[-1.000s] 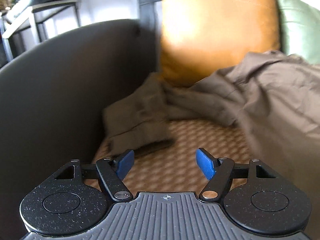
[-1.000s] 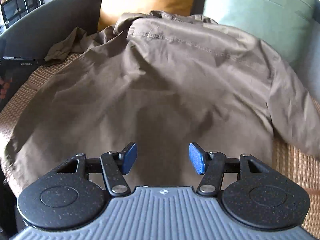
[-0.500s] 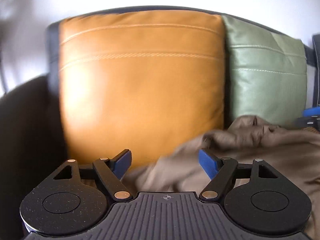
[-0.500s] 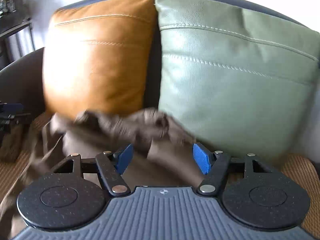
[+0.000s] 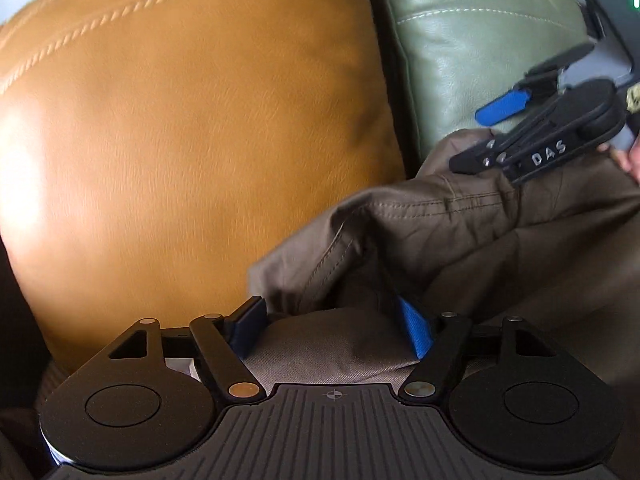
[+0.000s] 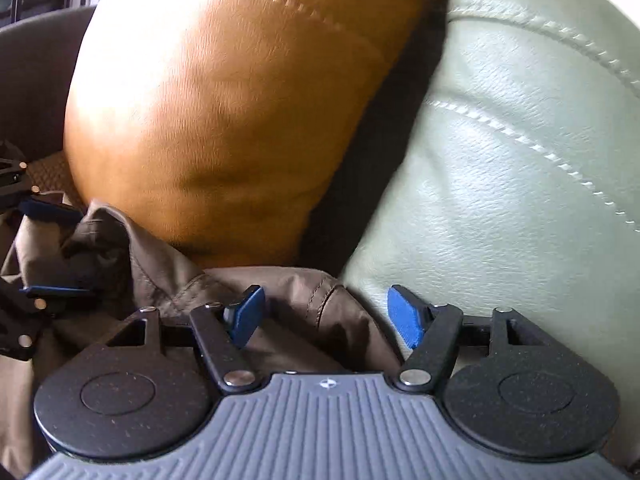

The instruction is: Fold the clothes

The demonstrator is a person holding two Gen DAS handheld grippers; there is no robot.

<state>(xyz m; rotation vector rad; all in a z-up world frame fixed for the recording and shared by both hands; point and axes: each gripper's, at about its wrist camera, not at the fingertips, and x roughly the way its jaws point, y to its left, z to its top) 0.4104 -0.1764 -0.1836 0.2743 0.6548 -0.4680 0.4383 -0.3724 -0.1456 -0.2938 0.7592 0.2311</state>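
A brown jacket lies bunched on the sofa seat against the cushions. My left gripper is open and pushed low into its upper edge, with a fold of fabric bulging between the blue pads. To its right, my right gripper hovers over the collar seam. In the right wrist view my right gripper is open around a rumpled collar fold of the jacket. My left gripper shows at that view's left edge, open around fabric.
An orange leather cushion and a green leather cushion stand right behind the jacket, very close to both grippers. A dark sofa arm and a strip of woven seat mat show at the left. A hand holds the right gripper.
Both grippers have swung up from the spread jacket and moved in close to the cushions. They have dropped onto the jacket's upper edge, with fabric now between the open fingers.
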